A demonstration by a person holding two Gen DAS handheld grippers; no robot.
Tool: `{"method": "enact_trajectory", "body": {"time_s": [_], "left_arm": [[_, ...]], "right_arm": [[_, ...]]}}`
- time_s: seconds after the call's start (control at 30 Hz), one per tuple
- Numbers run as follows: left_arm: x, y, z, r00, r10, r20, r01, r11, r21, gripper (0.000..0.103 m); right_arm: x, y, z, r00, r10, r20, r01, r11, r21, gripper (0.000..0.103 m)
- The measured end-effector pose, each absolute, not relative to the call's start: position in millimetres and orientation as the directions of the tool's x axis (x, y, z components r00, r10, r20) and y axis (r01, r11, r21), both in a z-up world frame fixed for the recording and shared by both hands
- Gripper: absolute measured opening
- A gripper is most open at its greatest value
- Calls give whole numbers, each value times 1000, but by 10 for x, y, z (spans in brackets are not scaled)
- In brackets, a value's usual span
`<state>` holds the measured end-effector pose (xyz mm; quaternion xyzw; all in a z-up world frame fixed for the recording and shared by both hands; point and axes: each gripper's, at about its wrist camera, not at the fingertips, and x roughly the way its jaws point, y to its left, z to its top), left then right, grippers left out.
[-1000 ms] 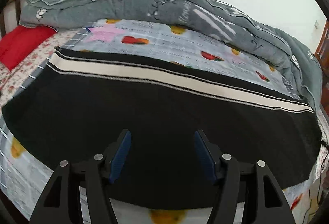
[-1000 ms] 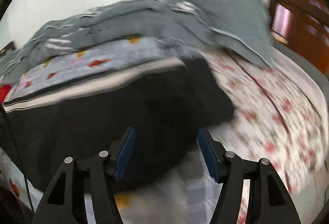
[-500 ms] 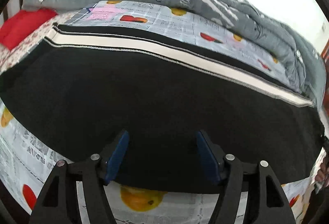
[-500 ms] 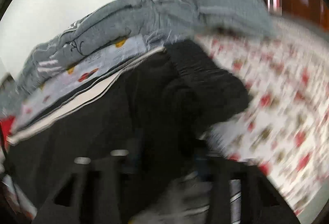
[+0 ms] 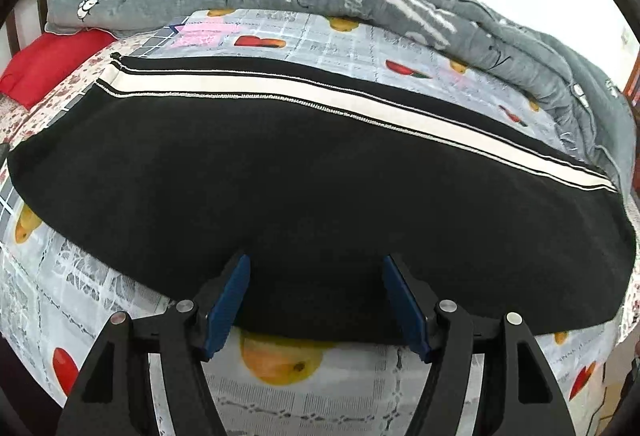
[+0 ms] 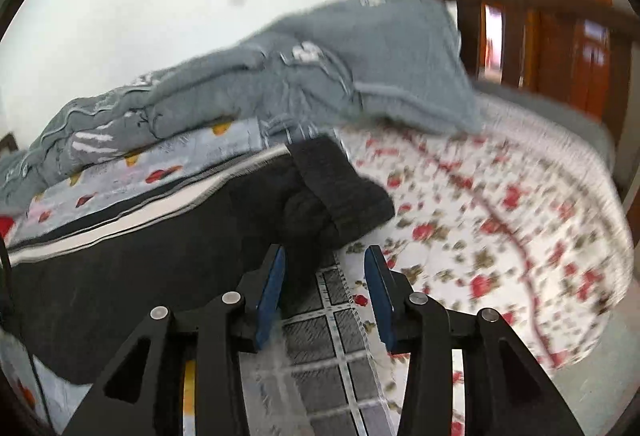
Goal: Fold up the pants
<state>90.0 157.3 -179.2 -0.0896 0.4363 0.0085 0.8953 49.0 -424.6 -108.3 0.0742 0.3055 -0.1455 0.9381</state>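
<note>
Here, one pair of black pants [image 5: 320, 204] flat, two claws: left claw [image 5: 316, 300] agape, empty, right claw [image 6: 326, 288] just reopening, empty.

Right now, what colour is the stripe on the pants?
Cream-white stripe on black pants; clearest in the left wrist view.

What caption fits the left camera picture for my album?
Open left gripper over the near edge of black pants spread on the bed.
</note>
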Motion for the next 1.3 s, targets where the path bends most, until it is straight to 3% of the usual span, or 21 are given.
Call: {"method": "enact_trajectory", "body": {"time_s": [0.27,0.43,0.53,0.73,0.93,1.1,1.3], "left_arm": [[613,1771,-1719,658,-113,-744,-104,966,-239,67],[345,2172,-1666,694,-62,-718,-161,958,-239,67],[220,2535,-1685,694,-46,-719,-213,940,-266,65],[104,3233,-1885,719,-127,-683,-290,838,-461,65],[364,3547,-1949,764,-178,-621,-268,787,-556,65],[750,3898,-1966,790,-147,-595,-314,737,-599,65],[1135,4355,-2087,796,-133,-590,-370,665,-649,47]], "right_arm": [[285,-3533,-664,857,-95,-506,140,989,53,41],[428,-2908,-698,873,2,-487,8,1000,18,42],[565,-2622,-806,857,55,-513,-42,998,37,42],[859,-2241,-1273,757,144,-638,-102,989,103,42],[851,-2139,-1531,703,134,-698,-68,990,122,42],[706,-2134,-1476,698,100,-709,-40,994,100,42],[545,-2092,-1384,699,41,-714,-18,999,40,42]]}}
